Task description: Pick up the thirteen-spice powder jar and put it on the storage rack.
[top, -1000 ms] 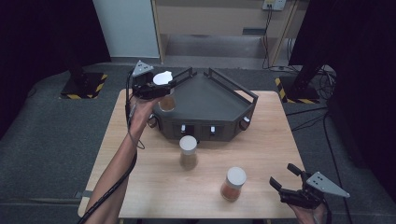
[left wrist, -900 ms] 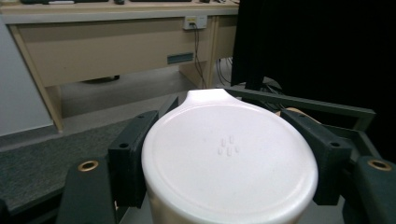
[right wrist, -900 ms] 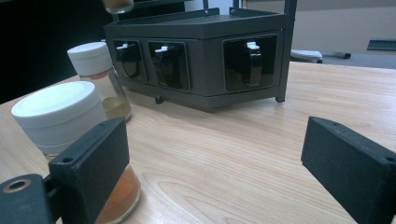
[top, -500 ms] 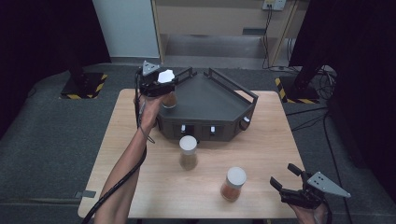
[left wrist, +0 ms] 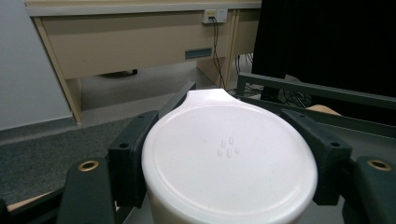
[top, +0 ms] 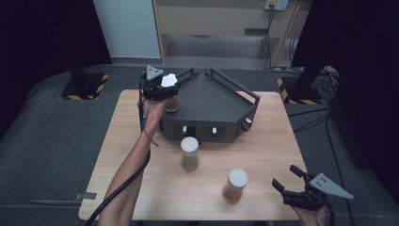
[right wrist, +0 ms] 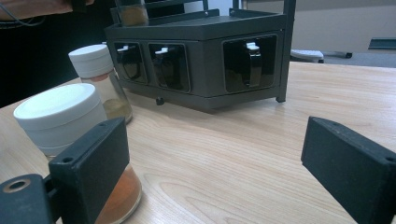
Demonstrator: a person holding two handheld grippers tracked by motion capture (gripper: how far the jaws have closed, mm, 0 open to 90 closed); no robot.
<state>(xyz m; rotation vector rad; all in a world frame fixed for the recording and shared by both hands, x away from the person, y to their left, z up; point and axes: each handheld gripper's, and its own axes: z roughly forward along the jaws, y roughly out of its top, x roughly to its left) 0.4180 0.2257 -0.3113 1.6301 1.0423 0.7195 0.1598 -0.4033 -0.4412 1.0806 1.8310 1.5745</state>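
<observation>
Work in hand: a spice jar with a white lid (top: 169, 81) is being carried by the left gripper (top: 162, 89) over the left end of the dark corner rack (top: 221, 101), so that it can be set on the rack's top deck, it is judged

Jar in the grip: it is held upright by its lid, the glass body with brown powder hanging below; in the left gripper view the lid (left wrist: 229, 161) is seen between the two black jaws, pressed on both sides

Left gripper: clenched on the lid, the jaws parted only as far as the lid is wide; whether the jar's base already rests on the deck cannot be told from above, though it seems just over it

Why held so: a grip at the lid keeps the jaws clear of the rack's rail and leaves the base free to be lowered straight down

Right gripper (top: 301, 190): released, the jaws spread wide, nothing held; it is kept low at the near right corner of the table (top: 273, 136), apart from the work

Jars waiting: an orange-filled jar (top: 235, 185) stands just beside the right gripper, near its left jaw in the right gripper view (right wrist: 70, 140); a second jar (top: 189, 153) stands in front of the rack, near the middle of the table

Placement: both are left upright and well apart, so each can be taken in turn, it is judged
</observation>
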